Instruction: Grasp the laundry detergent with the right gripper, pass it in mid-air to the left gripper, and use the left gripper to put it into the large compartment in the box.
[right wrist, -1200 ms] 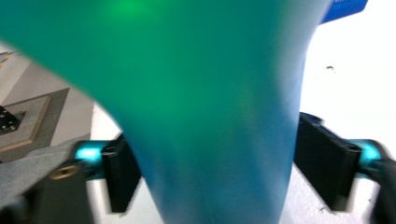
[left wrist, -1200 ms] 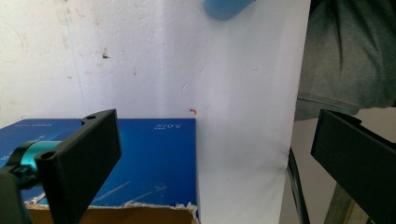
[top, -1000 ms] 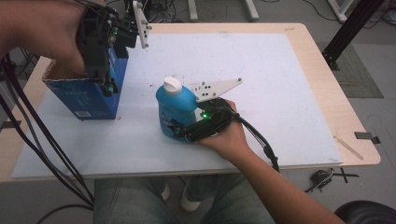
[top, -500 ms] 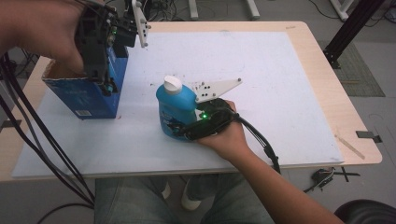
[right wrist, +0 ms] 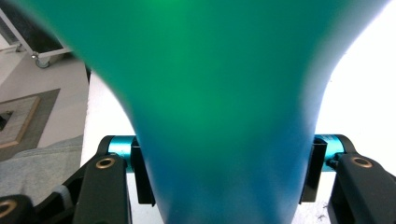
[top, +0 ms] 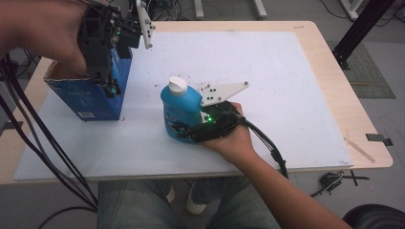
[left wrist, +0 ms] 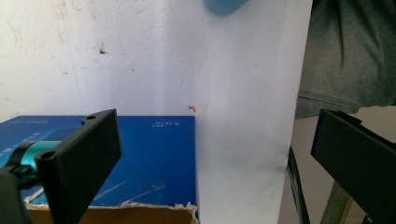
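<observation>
Fingers of the right gripper (top: 184,131) have just been closing and now pinch the blue bottle (top: 180,107) mid-table. Left gripper (top: 106,88), spread wide, waits over the box (top: 86,98) at nine o'clock. Bottle isn't inside yet.

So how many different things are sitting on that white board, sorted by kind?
Blue plastic bottle with white cap: 1
Blue cardboard box, open at the top: 1
Hand-held black tongs: 2, the right tongs closed around the bottle, the left tongs at the box
Total: 4
</observation>
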